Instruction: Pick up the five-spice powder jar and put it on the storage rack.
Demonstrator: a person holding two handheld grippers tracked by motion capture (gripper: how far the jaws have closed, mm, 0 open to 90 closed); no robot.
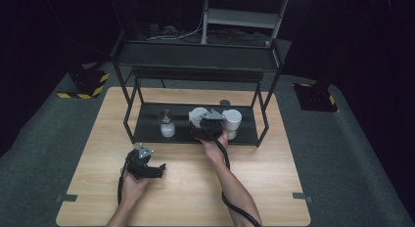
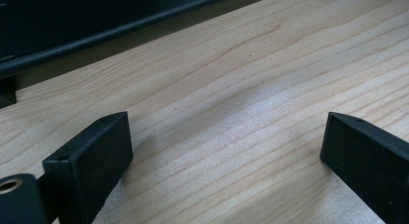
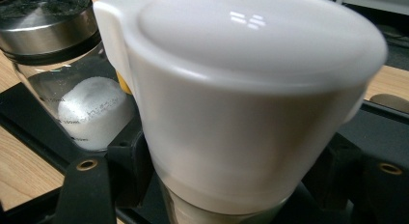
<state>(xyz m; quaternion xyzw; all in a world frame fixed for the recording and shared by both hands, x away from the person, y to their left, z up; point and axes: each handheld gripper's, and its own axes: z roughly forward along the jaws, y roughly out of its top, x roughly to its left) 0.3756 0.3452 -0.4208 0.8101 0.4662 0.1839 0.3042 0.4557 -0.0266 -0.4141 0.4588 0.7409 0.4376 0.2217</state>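
Right gripper view: white jar (image 3: 251, 103) centre frame, on lower rack shelf (image 3: 29, 122), my right gripper (image 3: 231, 185) clamped on its base. Salt jar (image 3: 77, 84) upper left. Left gripper (image 2: 226, 151) wide open, empty, over table (image 2: 231, 79). Step: grasp made. Next, I judge: lift clear without clipping neighbours.

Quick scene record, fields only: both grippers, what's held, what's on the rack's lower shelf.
left gripper: open, nothing between the jaws, low over the wooden table
right gripper: shut on white jar
held: white jar with white lid, at the lower shelf
shelf items: glass jar with metal lid and white powder; second white jar to the right
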